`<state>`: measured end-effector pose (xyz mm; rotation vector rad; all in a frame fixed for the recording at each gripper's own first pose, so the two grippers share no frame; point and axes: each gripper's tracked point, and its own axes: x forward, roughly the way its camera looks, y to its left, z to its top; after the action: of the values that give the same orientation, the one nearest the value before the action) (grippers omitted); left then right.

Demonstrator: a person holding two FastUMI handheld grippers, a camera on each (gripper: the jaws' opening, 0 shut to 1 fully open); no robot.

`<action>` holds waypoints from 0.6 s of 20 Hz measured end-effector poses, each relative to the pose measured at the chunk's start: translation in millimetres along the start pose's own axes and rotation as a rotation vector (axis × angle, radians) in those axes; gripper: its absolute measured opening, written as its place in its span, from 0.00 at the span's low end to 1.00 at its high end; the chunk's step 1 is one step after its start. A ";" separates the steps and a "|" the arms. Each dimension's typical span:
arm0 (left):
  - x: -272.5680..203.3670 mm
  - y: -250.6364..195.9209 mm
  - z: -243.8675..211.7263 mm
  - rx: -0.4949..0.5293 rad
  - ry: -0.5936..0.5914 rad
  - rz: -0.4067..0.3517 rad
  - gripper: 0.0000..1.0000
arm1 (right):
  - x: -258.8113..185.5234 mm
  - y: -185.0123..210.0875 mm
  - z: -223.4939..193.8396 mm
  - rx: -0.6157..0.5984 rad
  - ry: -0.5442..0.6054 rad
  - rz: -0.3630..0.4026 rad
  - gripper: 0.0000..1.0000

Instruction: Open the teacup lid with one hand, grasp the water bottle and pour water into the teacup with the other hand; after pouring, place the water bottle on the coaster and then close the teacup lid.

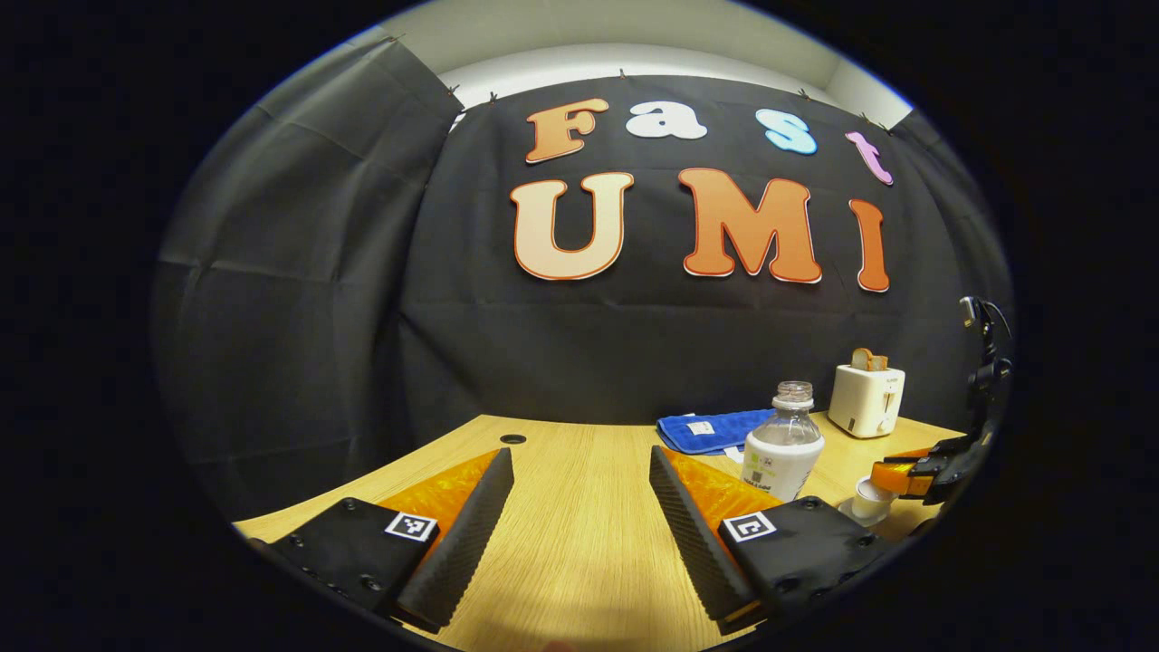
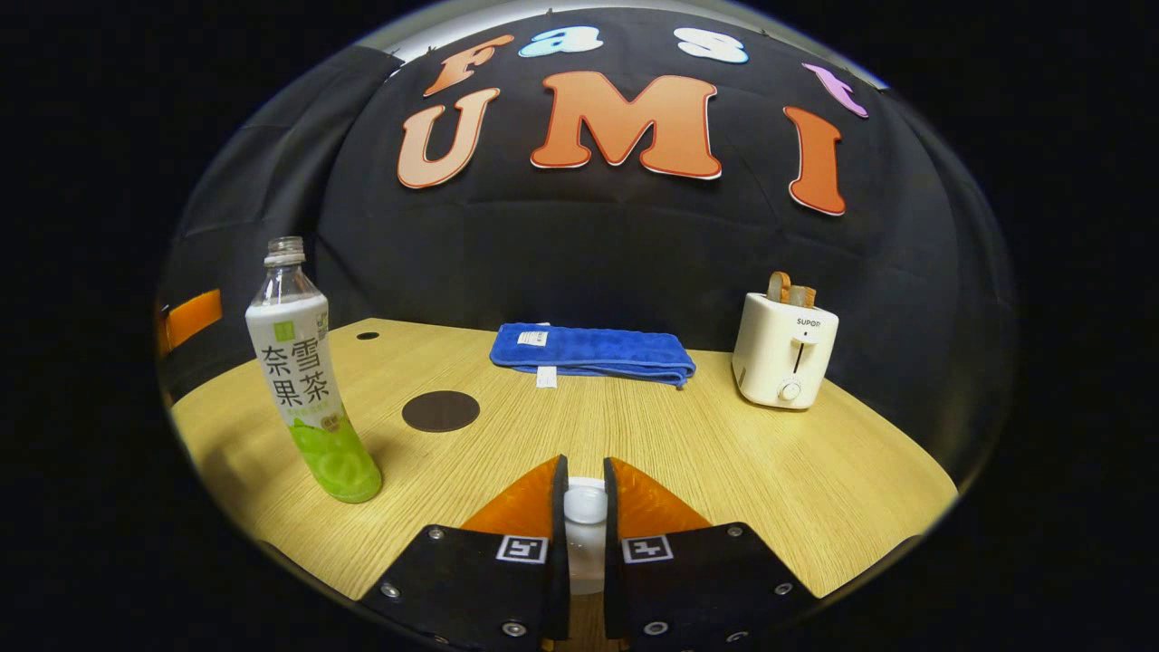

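So up close in the right gripper view, the right gripper (image 2: 580, 507) has its two fingers pinched in on the white knob of the teacup lid (image 2: 585, 503). The gap between them is narrow and the knob sits right in it, both fingers pressing on its sides. The teacup under it is mostly hidden by the fingers, so I can't really tell if the lid is off the cup or still sitting on it.

In the left gripper view, the left gripper (image 1: 579, 480) is spread wide with nothing between the fingers, just bare wooden table (image 1: 579, 543) underneath. Just past its right-hand finger stands the water bottle (image 1: 783, 444), upright, cap off, and not touched by either finger. Right of the bottle, low at the edge of that view, you can see the other gripper clamped over the little white teacup (image 1: 871, 501).

A bit farther out on the table there's the dark round coaster (image 2: 441, 410), lying bare and well apart from the bottle. Toward the back sits a folded blue towel (image 2: 593, 354), and off to the right a white toaster (image 2: 783, 360) with bread poking out of the top.
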<state>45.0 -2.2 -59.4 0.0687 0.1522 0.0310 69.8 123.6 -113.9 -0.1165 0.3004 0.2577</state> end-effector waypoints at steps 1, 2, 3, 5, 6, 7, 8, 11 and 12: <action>0.7 1.6 1.8 0.000 -0.005 0.007 0.99 | -1.7 -1.3 3.4 0.003 -0.007 -0.001 0.15; 0.4 2.1 2.7 -0.003 -0.007 0.007 0.99 | -3.4 -2.2 7.7 0.005 -0.016 -0.002 0.15; -0.2 1.7 1.9 -0.006 -0.008 0.007 0.99 | -6.1 -5.0 11.9 0.007 -0.023 -0.003 0.15; -1.3 1.2 3.5 -0.008 -0.009 0.004 0.99 | -11.3 -10.8 20.6 0.011 -0.038 -0.008 0.15; -1.9 0.1 4.4 -0.004 -0.010 0.003 0.99 | -14.8 -17.0 25.4 0.015 -0.045 -0.015 0.15; -3.2 1.3 5.7 0.000 -0.014 0.010 0.99 | -17.8 -23.1 29.0 0.016 -0.051 -0.023 0.15; -3.6 1.2 7.8 0.002 -0.020 0.013 0.99 | -21.7 -31.1 33.0 0.018 -0.060 -0.040 0.15; -7.4 -6.1 10.0 -0.012 -0.025 -0.002 0.99 | -31.3 -61.0 35.3 0.005 -0.067 -0.095 0.15; -8.2 -9.5 11.8 -0.022 -0.028 -0.012 0.99 | -34.2 -70.7 33.0 0.005 -0.064 -0.113 0.15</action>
<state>38.9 -12.7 -47.2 0.0463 0.1238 0.0193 66.3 52.7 -66.8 -0.1194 0.2301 0.1483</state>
